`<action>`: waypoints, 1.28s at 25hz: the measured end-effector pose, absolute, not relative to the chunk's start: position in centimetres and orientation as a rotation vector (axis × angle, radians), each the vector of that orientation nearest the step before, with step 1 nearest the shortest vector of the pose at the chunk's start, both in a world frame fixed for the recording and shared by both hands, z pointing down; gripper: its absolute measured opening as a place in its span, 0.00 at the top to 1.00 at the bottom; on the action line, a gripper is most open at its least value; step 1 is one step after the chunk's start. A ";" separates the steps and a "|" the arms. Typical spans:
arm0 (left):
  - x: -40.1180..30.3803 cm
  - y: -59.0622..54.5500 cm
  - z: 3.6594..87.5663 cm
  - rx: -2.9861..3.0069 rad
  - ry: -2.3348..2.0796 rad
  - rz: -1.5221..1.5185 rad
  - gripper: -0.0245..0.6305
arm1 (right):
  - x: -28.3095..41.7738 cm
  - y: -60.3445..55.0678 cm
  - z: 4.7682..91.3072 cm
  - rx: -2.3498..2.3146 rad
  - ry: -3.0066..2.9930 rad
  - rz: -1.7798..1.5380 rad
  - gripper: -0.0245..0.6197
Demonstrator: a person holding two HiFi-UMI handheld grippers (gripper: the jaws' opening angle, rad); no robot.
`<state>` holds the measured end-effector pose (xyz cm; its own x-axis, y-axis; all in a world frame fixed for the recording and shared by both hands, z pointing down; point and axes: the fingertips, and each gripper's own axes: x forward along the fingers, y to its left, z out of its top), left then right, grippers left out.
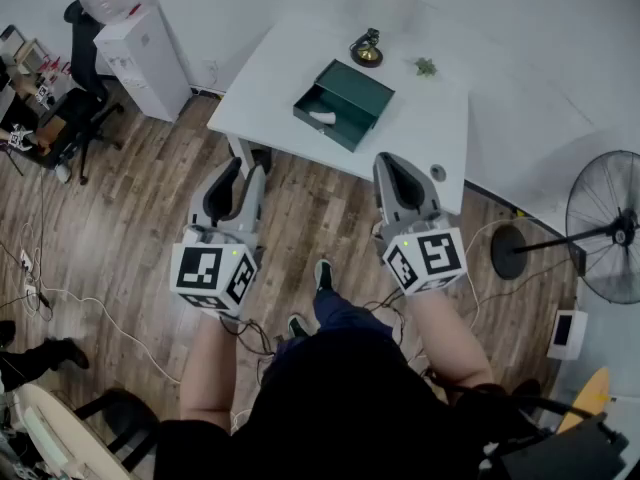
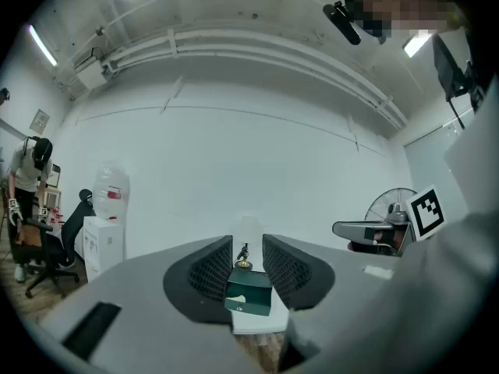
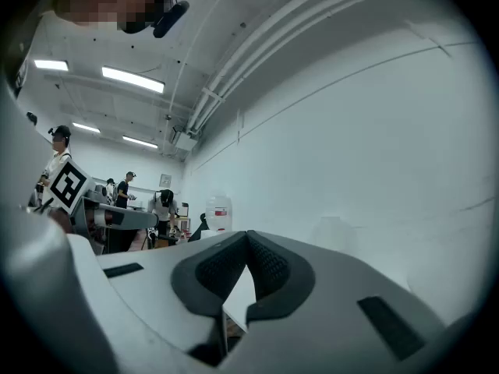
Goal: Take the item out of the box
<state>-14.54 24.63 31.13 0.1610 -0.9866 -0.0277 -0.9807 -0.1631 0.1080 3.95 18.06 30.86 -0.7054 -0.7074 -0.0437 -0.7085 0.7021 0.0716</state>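
Head view: we find the left gripper (image 1: 243,173) and right gripper (image 1: 392,163) short of the table (image 1: 270,78). The box (image 1: 345,103), white item (image 1: 322,118) inside, lies well ahead.
Left gripper view: jaws narrowly parted, empty.
Right gripper view: jaws together, empty.
We judge this the approach; next, advance and open.

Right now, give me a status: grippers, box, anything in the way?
Left gripper open, right gripper shut, both empty, short of the table. Box open, white item inside. Figurine behind box, approach clear.
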 end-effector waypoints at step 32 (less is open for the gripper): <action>1.9 27.2 24.5 2.271 -2.278 0.005 0.59 | 21.8 16.5 27.4 -1.016 2.782 0.014 0.75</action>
